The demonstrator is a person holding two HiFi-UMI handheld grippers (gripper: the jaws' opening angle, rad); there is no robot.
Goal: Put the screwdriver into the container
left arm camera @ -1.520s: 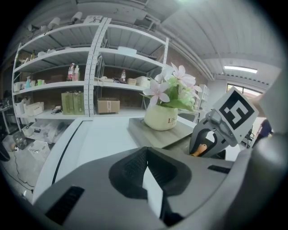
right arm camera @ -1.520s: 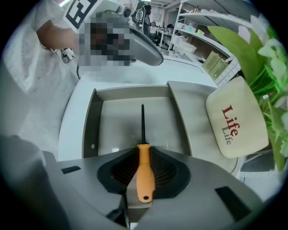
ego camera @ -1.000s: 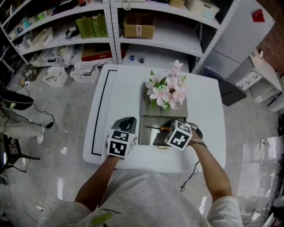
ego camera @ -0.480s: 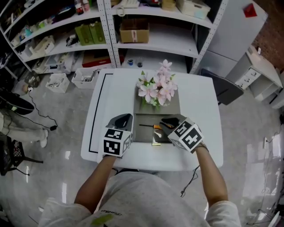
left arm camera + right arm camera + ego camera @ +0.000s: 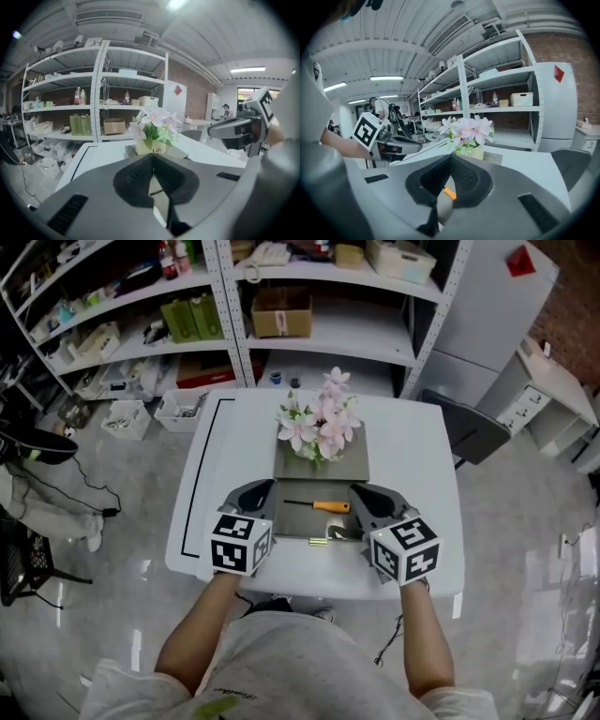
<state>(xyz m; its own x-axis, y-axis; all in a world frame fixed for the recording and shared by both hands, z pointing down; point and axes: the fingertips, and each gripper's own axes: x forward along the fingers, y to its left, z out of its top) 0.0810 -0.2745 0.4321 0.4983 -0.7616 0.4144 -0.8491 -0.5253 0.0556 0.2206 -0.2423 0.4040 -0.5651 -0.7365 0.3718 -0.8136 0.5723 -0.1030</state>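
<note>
The screwdriver (image 5: 320, 505), orange handle and thin dark shaft, lies flat inside the low grey container (image 5: 291, 524) at the table's near middle. My left gripper (image 5: 265, 487) hovers by the container's left edge, shut and holding nothing. At the right edge my right gripper (image 5: 357, 492) is likewise shut and holds nothing, a little apart from the handle. In the left gripper view, the left gripper (image 5: 153, 157) has its jaws meeting at the tips, with the shaft (image 5: 156, 191) below. The right gripper view has the right gripper (image 5: 451, 157) closed above the orange handle (image 5: 449, 193).
A pot of pink flowers (image 5: 314, 426) stands on the grey panel just behind the container. The white table (image 5: 412, 465) carries a black line (image 5: 199, 474) along its left side. Metal shelves (image 5: 309, 324) stand behind; bins (image 5: 178, 404) on the floor at left, a grey chair (image 5: 469, 432) at right.
My right gripper has drawn back from the screwdriver's handle toward the near right. The screwdriver now lies free in the container. The left gripper has barely moved.
</note>
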